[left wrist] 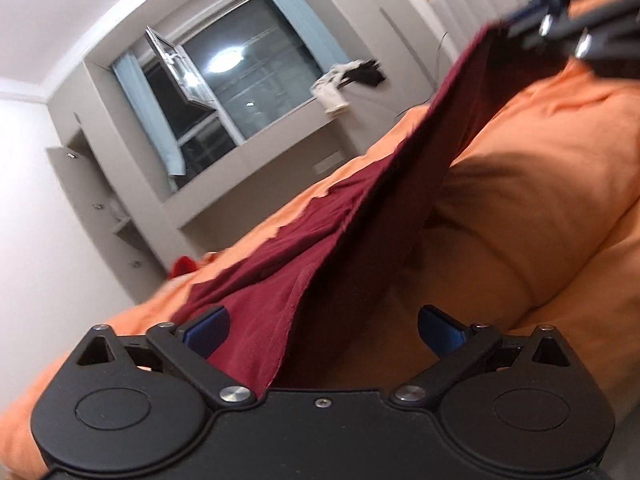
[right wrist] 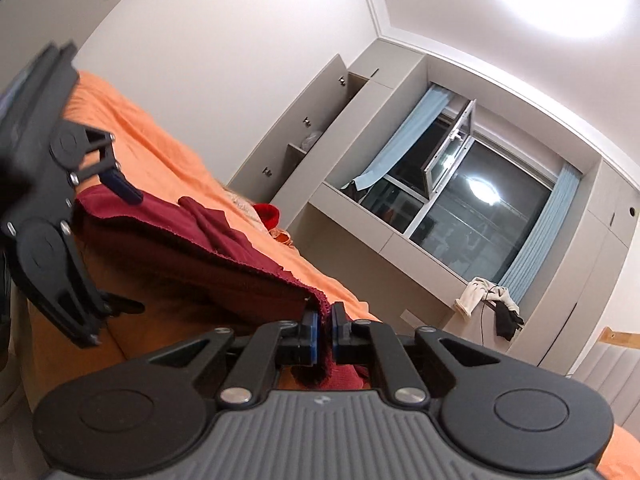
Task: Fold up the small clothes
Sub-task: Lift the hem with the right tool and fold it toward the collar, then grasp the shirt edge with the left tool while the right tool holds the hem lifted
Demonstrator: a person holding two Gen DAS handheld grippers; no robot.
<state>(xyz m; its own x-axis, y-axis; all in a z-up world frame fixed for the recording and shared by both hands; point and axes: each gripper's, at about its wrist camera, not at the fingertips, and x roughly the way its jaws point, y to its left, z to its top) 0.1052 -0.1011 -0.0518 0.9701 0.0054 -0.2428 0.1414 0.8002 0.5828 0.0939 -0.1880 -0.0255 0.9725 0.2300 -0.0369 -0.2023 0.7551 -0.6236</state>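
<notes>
A dark red garment [left wrist: 280,292] lies on an orange bedspread [left wrist: 560,184], with one edge lifted off the bed. My left gripper [left wrist: 324,328] is open, and the cloth's near edge lies between its blue fingers. My right gripper [right wrist: 325,320] is shut on the far corner of the garment [right wrist: 224,248] and holds it up. The right gripper also shows at the top right of the left wrist view [left wrist: 560,20]. The open left gripper shows at the left of the right wrist view [right wrist: 116,248].
The orange bedspread [right wrist: 168,156] covers the whole bed. A small red item [right wrist: 267,213] lies at the far end of the bed. Beyond it are grey cabinets [right wrist: 304,148], a dark window [right wrist: 472,204] and clothes [right wrist: 492,300] hanging by the sill.
</notes>
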